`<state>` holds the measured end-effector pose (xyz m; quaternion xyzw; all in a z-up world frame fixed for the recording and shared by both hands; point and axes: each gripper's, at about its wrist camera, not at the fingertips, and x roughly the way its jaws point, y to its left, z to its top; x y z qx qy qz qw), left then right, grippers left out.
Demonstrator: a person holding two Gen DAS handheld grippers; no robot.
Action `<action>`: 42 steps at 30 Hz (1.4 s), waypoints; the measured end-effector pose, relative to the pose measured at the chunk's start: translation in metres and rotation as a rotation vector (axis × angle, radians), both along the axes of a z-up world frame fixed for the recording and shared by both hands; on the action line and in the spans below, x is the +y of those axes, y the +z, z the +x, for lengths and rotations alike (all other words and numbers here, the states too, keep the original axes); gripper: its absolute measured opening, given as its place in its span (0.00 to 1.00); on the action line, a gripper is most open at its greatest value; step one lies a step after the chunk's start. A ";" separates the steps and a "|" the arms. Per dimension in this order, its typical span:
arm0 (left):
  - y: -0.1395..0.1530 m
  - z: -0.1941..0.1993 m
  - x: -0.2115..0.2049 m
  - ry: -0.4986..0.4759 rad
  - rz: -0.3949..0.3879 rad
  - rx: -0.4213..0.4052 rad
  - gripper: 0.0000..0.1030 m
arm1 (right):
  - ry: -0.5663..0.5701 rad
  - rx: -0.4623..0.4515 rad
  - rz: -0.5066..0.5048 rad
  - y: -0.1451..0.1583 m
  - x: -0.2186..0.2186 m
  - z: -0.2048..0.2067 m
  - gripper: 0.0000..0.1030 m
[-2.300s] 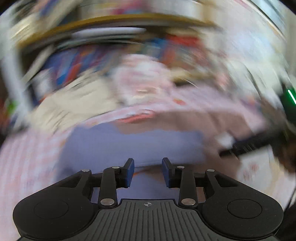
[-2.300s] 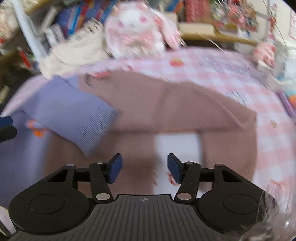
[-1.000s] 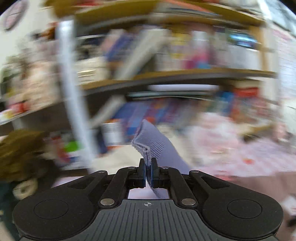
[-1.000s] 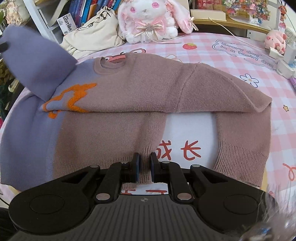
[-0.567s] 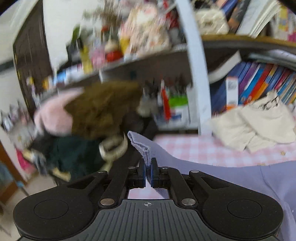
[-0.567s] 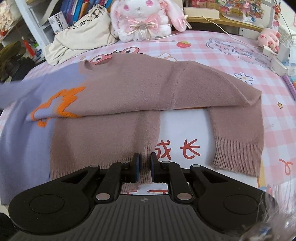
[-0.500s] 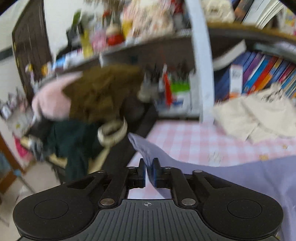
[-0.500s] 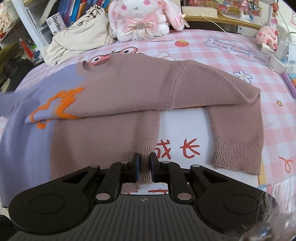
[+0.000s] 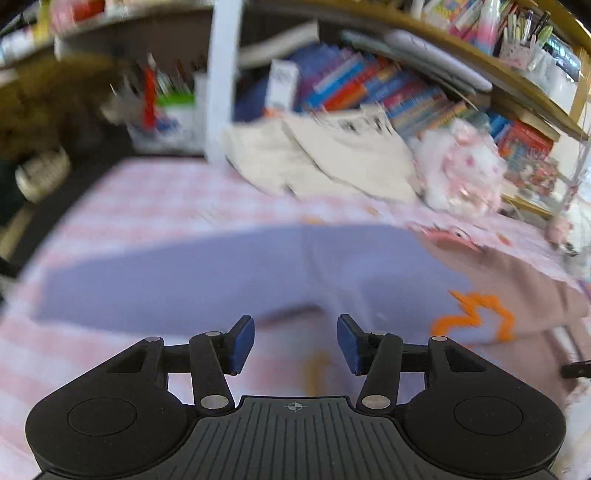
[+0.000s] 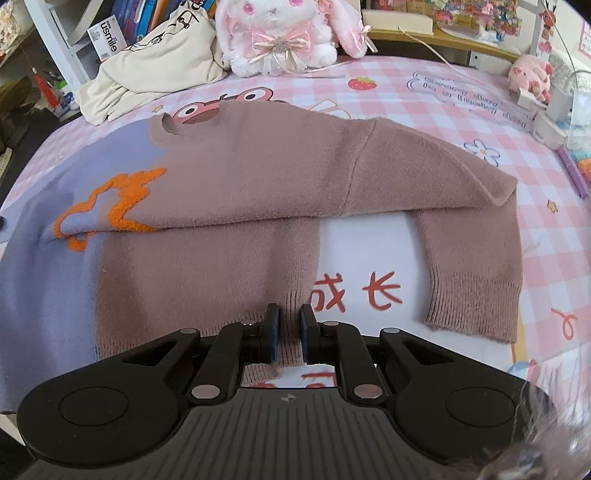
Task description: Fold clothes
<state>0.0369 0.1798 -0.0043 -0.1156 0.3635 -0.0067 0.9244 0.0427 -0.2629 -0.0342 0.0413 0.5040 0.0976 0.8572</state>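
A brown and lavender sweater (image 10: 251, 177) with an orange star outline (image 10: 110, 203) lies flat on the pink checked tablecloth (image 10: 424, 92), its brown sleeve (image 10: 476, 266) bent down at the right. My right gripper (image 10: 289, 334) is shut on the sweater's ribbed bottom hem. In the left wrist view the lavender sleeve (image 9: 177, 273) lies spread out to the left on the table. My left gripper (image 9: 295, 343) is open and empty just above the lavender part of the sweater (image 9: 388, 280).
A cream cloth bag (image 10: 155, 55) and a pink plush rabbit (image 10: 280, 33) sit at the table's far edge. Bookshelves (image 9: 351, 85) stand behind. A small pink plush (image 10: 528, 74) and white boxes (image 10: 554, 122) are at the far right.
My left gripper has opened and let go of the lavender sleeve, which now lies spread flat to the left. It has swung right toward the sweater. The right gripper has stayed shut on the hem.
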 end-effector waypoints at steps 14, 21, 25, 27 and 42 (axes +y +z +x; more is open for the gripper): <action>-0.045 0.011 -0.015 -0.023 -0.210 0.097 0.10 | 0.029 0.161 0.201 0.015 -0.016 -0.012 0.09; -0.046 0.019 -0.015 0.019 -0.276 0.110 0.10 | 0.024 0.087 0.156 0.035 -0.016 -0.012 0.08; -0.044 0.022 -0.016 0.006 -0.264 0.103 0.10 | 0.053 0.072 0.135 0.048 -0.014 -0.024 0.08; -0.044 0.021 -0.015 0.001 -0.254 0.097 0.10 | 0.068 0.064 0.125 0.054 -0.012 -0.030 0.08; -0.053 0.026 0.006 0.075 -0.182 0.105 0.08 | 0.133 0.052 0.011 0.015 0.014 -0.028 0.08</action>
